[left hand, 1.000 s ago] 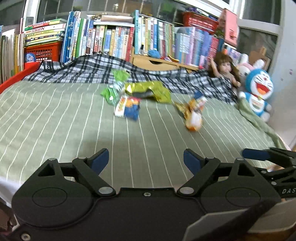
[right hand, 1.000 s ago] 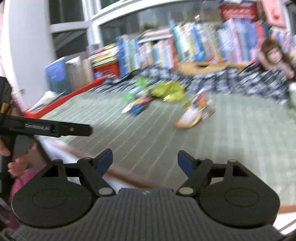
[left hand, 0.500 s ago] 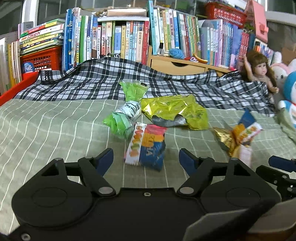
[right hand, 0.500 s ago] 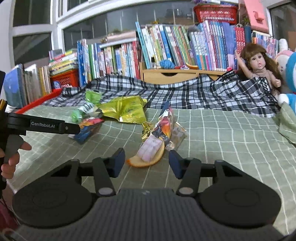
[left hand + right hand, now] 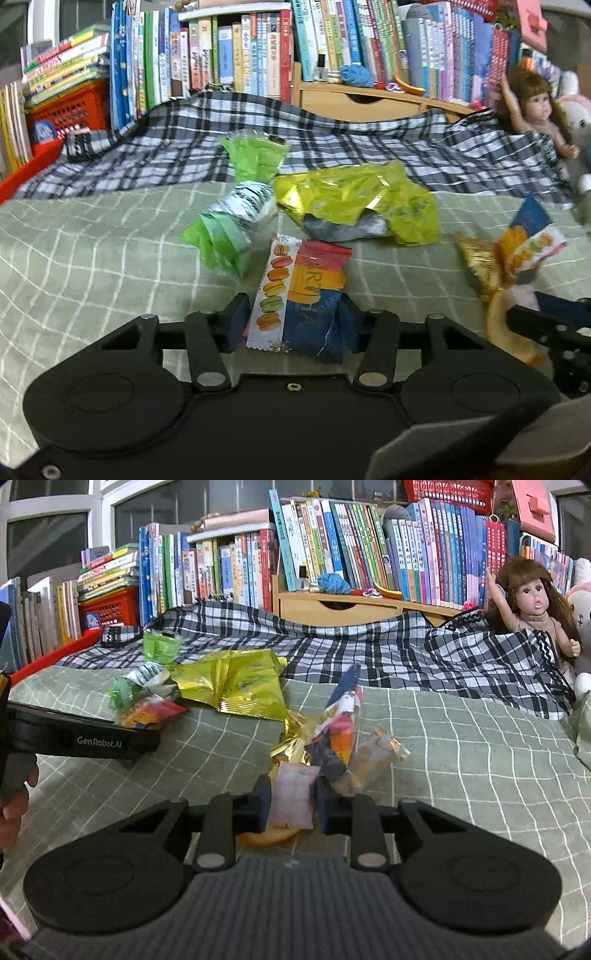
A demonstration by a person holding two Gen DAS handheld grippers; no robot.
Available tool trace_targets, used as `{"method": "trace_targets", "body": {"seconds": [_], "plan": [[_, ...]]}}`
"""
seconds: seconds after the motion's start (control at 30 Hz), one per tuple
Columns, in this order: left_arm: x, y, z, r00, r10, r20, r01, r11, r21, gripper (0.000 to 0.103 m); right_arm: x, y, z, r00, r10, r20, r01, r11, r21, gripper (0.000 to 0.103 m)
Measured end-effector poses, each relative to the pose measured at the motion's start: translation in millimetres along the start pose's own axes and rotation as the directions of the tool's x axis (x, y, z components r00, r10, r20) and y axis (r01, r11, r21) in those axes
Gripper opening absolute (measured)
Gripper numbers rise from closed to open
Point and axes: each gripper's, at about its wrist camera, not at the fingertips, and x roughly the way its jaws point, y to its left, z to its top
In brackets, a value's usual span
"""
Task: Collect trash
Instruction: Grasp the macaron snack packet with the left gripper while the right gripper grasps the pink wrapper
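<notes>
trash is all lying on the bed; left gripper is closing on the macaron packet, right gripper on a pink wrapper.

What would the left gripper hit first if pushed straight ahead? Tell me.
The left gripper already has the macaron wrapper between its fingers, so that comes first. Beyond it, the crumpled yellow-green foil bag looks next in line, though depth is hard to judge through the fisheye.

My two wrist cameras sit low over the bed, facing the bookshelf, sharing the nearby wrappers.
</notes>
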Motion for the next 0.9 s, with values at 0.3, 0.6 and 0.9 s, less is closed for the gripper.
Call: {"method": "trace_targets", "body": {"seconds": [0.3,0.6,0.9], "plan": [[-54.5,2.9,-16.0,0.998,-0.047,0.050,0.048,0.998,-0.027,0.035,-43.2,3.1,-3.7,0.995,0.073,0.065,-0.075,0.997,0.020,0.030],[-123.9,3.5,-48.0,0.990,-0.085,0.112,0.089,0.995,-0.039,0.035,-81.7,13.7,-21.7,0.986,0.145,0.084,-0.148,0.989,0.029,0.030],[-194.6,0.9,-111.7,0.986,-0.131,0.099,0.139,0.988,-0.074,0.035,-128.2,30.4,-68.6,0.973,0.220,0.065,-0.224,0.973,0.059,0.030]]}}
